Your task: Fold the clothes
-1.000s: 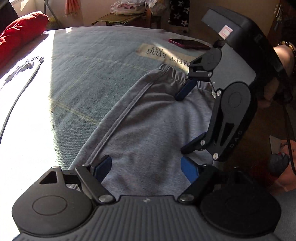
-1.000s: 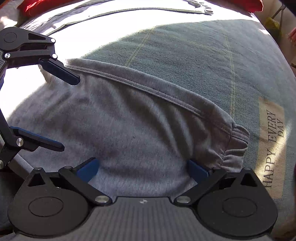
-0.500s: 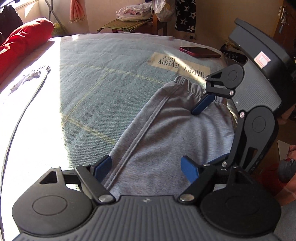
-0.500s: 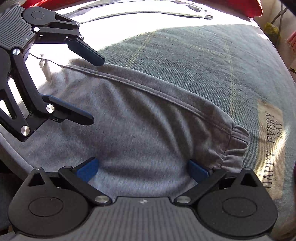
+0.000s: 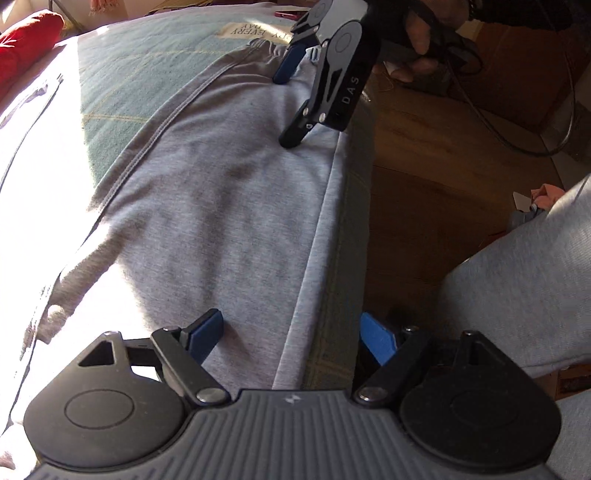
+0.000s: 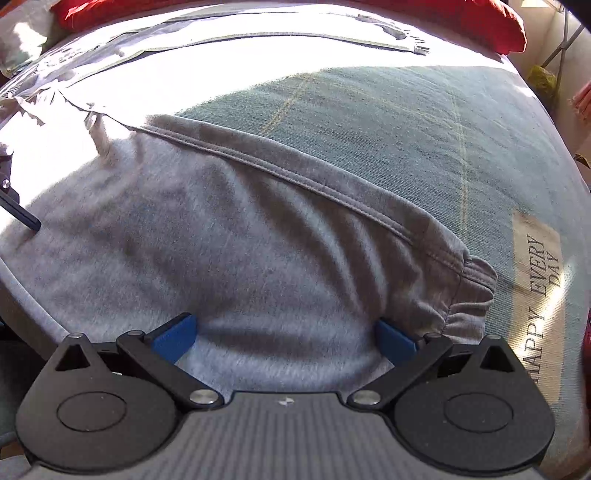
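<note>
Here, the grey sweatpants (image 5: 221, 192) lie spread flat along the near edge of the bed (image 5: 155, 70), filling the centre of both views; in the right wrist view the garment (image 6: 240, 258) runs from the left edge of the frame to its gathered elastic cuff (image 6: 469, 295) at centre right, a double-stitched seam crossing diagonally above it. The left gripper (image 5: 291, 334) sits at the bottom of its own frame with its blue fingers (image 5: 205, 332) spread wide, one over the grey cloth and the other past the bed's edge over the wooden floor (image 5: 443, 177); it pinches nothing. The right gripper (image 6: 284, 334) is likewise spread apart, its blue pads low over the fabric near the cuff; in the left wrist view that same gripper (image 5: 286, 107) appears at upper centre, tilted down, its lower fingertip at or just above the cloth, though I cannot tell if it touches. A label reading HAPPY EVERY DAY (image 6: 539, 302) lies on the teal bedcover just right of the cuff; a red pillow (image 6: 461, 18) stretches across the top of the frame; harsh sunlight washes out the upper left.
</note>
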A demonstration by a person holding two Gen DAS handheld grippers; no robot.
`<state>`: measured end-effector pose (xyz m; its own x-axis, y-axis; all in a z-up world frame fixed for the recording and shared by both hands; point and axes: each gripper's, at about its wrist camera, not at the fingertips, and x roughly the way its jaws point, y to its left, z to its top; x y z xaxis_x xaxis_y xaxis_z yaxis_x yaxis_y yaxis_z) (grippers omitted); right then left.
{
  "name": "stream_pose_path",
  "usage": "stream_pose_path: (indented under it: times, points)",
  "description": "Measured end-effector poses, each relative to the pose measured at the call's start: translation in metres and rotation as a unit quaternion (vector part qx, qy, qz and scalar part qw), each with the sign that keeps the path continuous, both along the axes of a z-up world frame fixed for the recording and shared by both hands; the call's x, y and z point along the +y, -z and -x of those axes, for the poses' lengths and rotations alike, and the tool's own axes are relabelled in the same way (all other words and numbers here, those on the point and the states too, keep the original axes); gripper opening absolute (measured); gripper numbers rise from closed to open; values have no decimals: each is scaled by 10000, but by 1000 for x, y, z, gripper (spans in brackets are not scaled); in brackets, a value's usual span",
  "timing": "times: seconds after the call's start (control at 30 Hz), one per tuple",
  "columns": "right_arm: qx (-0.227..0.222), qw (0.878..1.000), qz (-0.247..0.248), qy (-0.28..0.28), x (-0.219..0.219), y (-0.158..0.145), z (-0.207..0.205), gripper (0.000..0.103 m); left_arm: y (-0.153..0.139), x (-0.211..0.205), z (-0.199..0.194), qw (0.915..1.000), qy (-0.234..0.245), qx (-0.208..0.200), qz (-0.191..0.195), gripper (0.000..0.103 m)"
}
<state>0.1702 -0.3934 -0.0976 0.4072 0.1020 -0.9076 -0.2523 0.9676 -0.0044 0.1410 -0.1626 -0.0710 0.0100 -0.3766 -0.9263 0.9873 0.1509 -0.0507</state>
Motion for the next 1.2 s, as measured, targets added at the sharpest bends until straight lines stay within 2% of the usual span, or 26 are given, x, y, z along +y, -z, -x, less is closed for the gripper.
stream_pose_path:
  times: [0.13,0.23,0.3,0.43,0.5,0.57,0.67,0.77,0.83,0.9,0.93,1.0,1.13,1.2]
  points:
    - [13,9999,59,-128,4,-12,2,103,-6,8,6,9995,-184,231,74,81]
    - [-204,9986,42,-476,15,-27,6,103,-15,20,2,9980,-620,52,138,81]
    - [-343,9963,41,-787,28,-34,7,103,-16,30,1,9957,-921,-84,28,81]
    - [-420,9894,-6,-1391,59,-44,4,103,-16,70,-16,9858,-1642,-238,-249,81]
    - [-373,9857,-26,-1641,76,-43,-1,103,-19,93,-29,9755,-2155,-265,-342,81]
    - [-364,9811,-29,-1899,93,-45,-5,103,-25,123,-42,9582,-2824,-233,-380,81]
    - [-419,9737,-10,-2238,119,-49,-14,103,-32,175,-61,9212,-3863,-179,-428,81]
    - [-460,9691,64,-2422,143,-51,-25,103,-33,224,-72,8850,-4621,-250,-512,81]
    - [-474,9675,79,-2483,158,-52,-33,103,-28,252,-76,8730,-4833,-287,-588,81]
    - [-470,9665,67,-2522,171,-53,-43,103,-21,268,-76,8711,-4870,-190,-604,81]
    - [-474,9662,72,-2531,177,-53,-47,103,-17,275,-75,8717,-4867,-44,-564,81]
    - [-422,9655,57,-2567,192,-52,-56,103,-8,289,-69,8677,-4934,292,-533,81]
    - [-288,9611,65,-2746,219,-52,-67,103,-6,317,-49,8593,-5090,340,-379,83]
    - [-262,9565,106,-2904,231,-53,-70,103,-16,315,-50,8606,-5072,384,-241,82]
